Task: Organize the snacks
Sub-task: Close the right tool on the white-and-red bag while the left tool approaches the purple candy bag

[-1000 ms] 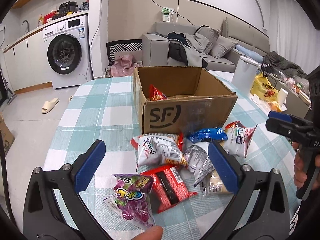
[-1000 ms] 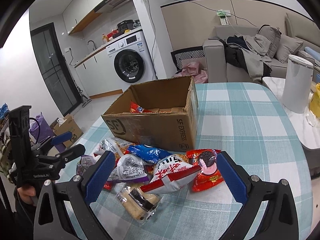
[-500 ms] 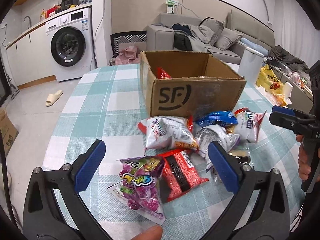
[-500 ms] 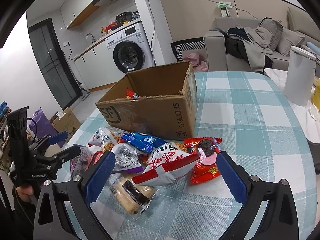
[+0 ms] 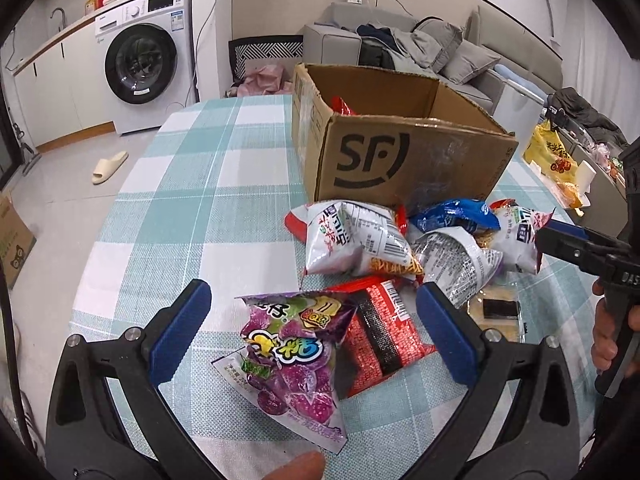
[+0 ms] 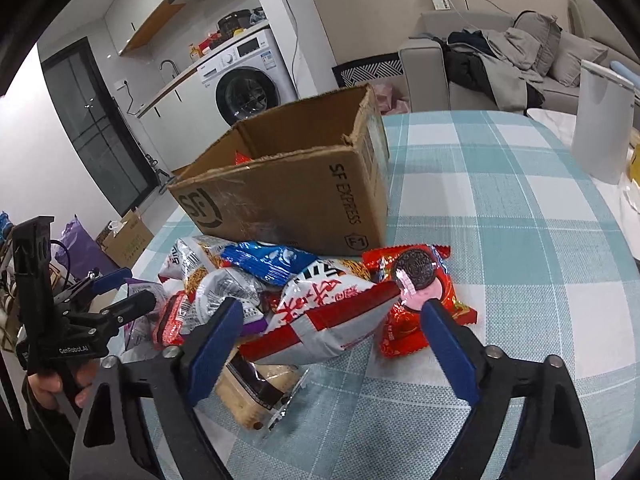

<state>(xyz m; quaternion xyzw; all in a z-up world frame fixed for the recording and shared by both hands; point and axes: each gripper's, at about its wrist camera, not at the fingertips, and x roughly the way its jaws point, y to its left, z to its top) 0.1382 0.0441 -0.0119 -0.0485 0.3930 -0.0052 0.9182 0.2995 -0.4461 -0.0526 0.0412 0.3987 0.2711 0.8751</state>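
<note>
An open SF cardboard box point(image 5: 404, 156) stands on the checked tablecloth point(image 5: 192, 208), with a red packet point(image 5: 342, 106) inside. Several snack bags lie in front of it. My left gripper point(image 5: 314, 328) is open, its fingers either side of a purple candy bag point(image 5: 288, 352) and a red packet point(image 5: 380, 332). My right gripper point(image 6: 332, 340) is open over a red-and-white bag point(image 6: 324, 316), with a red Oreo packet point(image 6: 416, 296) by its right finger. The box also shows in the right wrist view point(image 6: 288, 200).
A blue packet point(image 6: 268, 260), silver bags point(image 5: 352, 240) and a clear cracker pack point(image 6: 256, 396) lie in the pile. A white bin point(image 6: 600, 120) stands off the table's right edge. A washing machine point(image 5: 148, 60) and sofa point(image 5: 420, 48) are beyond.
Both grippers have moved lower and closer to the snack pile. The purple bag now sits between my left fingers and the red-and-white bag between my right fingers. Both stay open.
</note>
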